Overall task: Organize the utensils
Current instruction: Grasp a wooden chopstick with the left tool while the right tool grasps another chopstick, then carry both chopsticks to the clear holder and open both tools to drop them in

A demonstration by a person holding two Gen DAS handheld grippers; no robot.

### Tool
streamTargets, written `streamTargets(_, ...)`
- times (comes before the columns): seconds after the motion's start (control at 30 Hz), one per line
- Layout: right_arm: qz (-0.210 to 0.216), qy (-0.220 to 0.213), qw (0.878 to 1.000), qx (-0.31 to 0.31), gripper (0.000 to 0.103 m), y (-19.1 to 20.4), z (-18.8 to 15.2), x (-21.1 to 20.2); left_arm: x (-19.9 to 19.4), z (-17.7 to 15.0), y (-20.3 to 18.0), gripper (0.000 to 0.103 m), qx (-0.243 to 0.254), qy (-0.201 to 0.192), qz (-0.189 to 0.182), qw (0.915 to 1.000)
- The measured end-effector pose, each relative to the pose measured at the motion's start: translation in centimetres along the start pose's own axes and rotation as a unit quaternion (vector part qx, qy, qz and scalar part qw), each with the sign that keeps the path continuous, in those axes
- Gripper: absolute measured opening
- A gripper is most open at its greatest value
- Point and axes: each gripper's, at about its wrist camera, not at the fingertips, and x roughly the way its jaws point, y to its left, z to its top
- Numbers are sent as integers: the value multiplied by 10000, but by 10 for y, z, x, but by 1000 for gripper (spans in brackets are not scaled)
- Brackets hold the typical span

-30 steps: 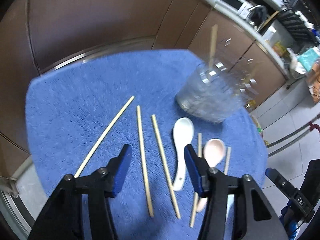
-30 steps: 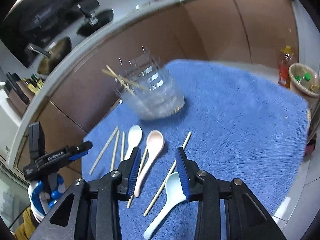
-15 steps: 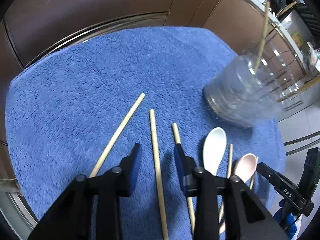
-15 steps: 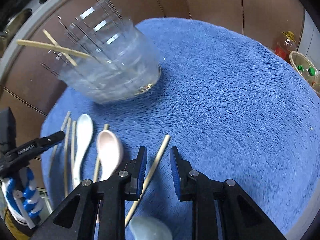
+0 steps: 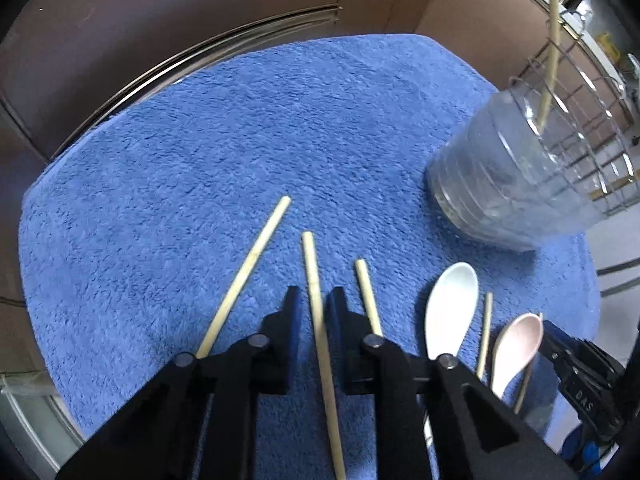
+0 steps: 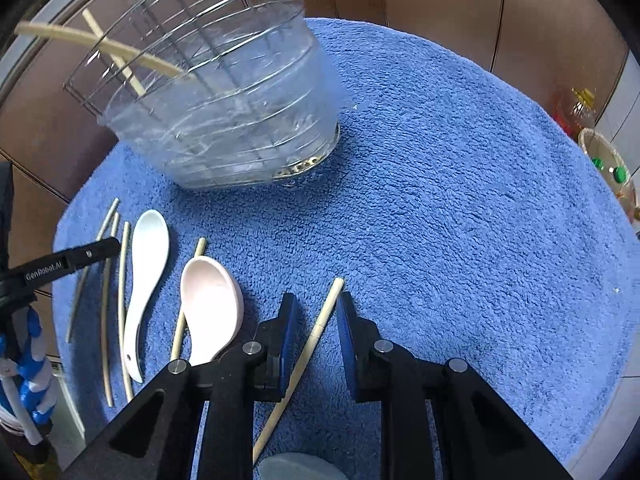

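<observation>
My left tongs [image 5: 314, 300] point steeply down at the blue towel [image 5: 240, 140]. Jaws have just been closing and now stand nearly together around the middle chopstick [image 5: 316, 312], which runs straight between the pads; whether they already press on it I cannot tell from this angle. Just left of the jaws lies another chopstick [image 5: 248, 272], angled away; just right lies a third [image 5: 367, 296]. Further right: white spoon [image 5: 450, 312], a thin chopstick [image 5: 485, 336], then pink spoon [image 5: 516, 348], which touches the tip of my right tongs there.

My right tongs [image 6: 316, 312] also point down. Jaws have just been closing and stand narrowly apart, with a lone chopstick [image 6: 320, 328] slanting between them, a gap showing on the right side. Pink spoon [image 6: 210, 300] is just left of these jaws. Ahead and left stands the clear holder [image 6: 240, 120] with two chopsticks [image 6: 100, 46] leaning inside.
</observation>
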Motion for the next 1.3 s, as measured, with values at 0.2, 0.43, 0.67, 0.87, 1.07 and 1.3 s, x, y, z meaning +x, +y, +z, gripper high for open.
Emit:
streamTargets(0.2,-110,-126,9997,160,9,18,-2,6,0,-5,-5,6,7,-188,121,9997)
streamTargets(0.43,585,-530,9946,674,7,4,-8,-14,-25,-32,14,5,-152,-602,-259,9977)
streamTargets(0.67,1244,-1294,9817,633,6,6,-24,-65,-79,-63,28,5,-169,-1342,-548,9893)
streamTargets(0.87,1468,-1942,9692,376,6,11,-47,-109,-125,-87,31,5,-212,-1933,-601,9791)
streamTargets(1.07,1678,-2292,9586,210,6,8,-60,-141,-157,-101,24,5,-166,-2348,-612,9700)
streamTargets(1.3,1763,-2662,9477,-20,6,14,-74,-174,-182,-117,10,5,-85,-2721,-572,9605)
